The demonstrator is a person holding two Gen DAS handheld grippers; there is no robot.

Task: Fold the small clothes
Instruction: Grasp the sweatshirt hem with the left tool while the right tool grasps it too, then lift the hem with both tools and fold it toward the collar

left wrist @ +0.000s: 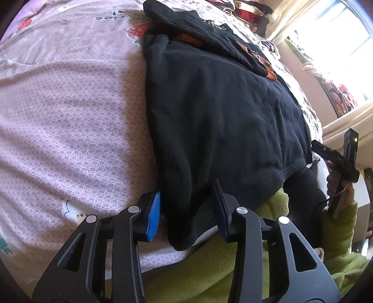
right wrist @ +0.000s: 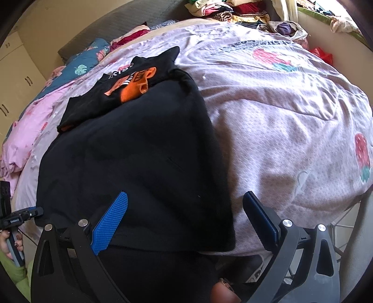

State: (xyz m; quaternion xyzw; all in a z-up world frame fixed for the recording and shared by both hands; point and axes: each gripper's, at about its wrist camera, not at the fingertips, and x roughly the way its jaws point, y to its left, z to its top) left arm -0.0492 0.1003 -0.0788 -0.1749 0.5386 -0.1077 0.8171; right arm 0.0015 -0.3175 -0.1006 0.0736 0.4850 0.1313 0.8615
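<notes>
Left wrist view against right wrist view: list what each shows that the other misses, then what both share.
Only the left wrist view: the left gripper straddling the near corner of the black garment, a bright window, and the green sleeve.

Only the right wrist view: the right gripper open over the garment's near edge, cupboard doors, a blue floral pillow and a clothes pile.

Both: the black garment, the orange-printed top behind it, the pink strawberry bedsheet.
</notes>
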